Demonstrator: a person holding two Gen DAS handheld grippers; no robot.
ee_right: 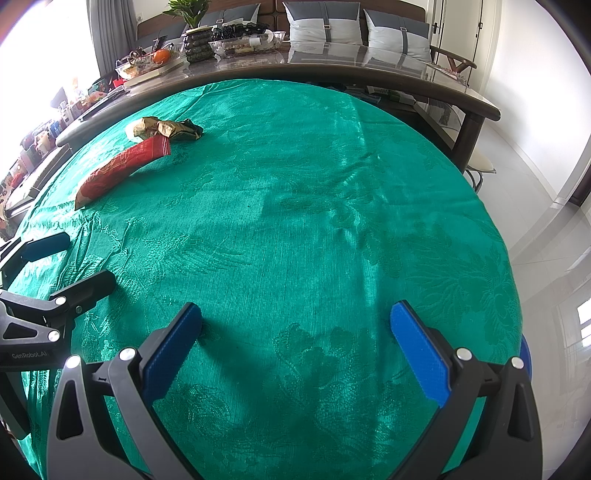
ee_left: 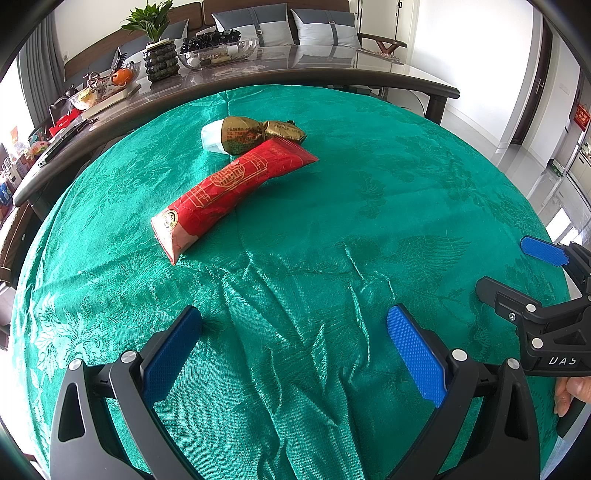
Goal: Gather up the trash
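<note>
While both claws gape, red wrapper (ee_left: 229, 192) overlaps gold wrapper (ee_left: 258, 133).

Bright room — dark table (ee_left: 332, 79), cushioned sofa (ee_right: 325, 22), glossy floor (ee_right: 535, 192).

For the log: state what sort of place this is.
Probably a home living or dining room: a sofa with cushions behind a long table, a potted plant, a fruit bowl.

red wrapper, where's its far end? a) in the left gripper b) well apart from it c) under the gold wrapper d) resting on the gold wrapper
d: the red wrapper has its far end propped up on the gold wrapper, its near end on the cloth.
</note>
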